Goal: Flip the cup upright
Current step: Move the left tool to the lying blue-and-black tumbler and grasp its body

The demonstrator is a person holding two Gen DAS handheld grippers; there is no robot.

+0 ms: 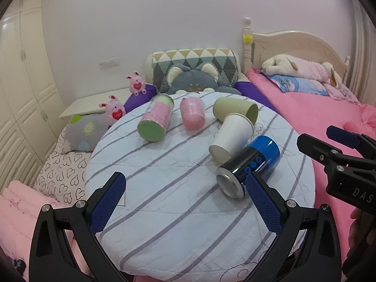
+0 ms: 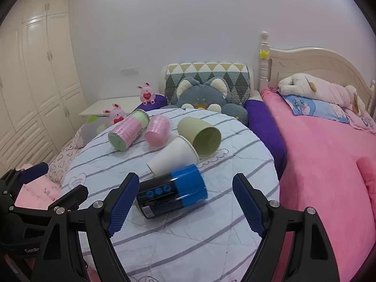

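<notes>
The white paper cup [image 2: 175, 156] lay on its side at frame centre on the striped round table [image 2: 188, 235], mouth toward the upper right, touching the empty green cup [image 2: 199, 136]. Both the left gripper [image 1: 185, 197] and right gripper [image 2: 183, 204] were spread, holding nothing.

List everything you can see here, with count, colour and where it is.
Table: 1, striped white cloth, centre.
Can: 1, blue-black, lying nearest.
Paper cup: 1, white, lying behind can.
Green cup: 1, lying, far right.
Pink cup: 1, lying, far middle.
Tin: 1, pink-green, lying, far left.
Bunnies: 2, pink, behind table.
Bed: 1, pink, right.
Left gripper: open.
Right gripper: open.
</notes>
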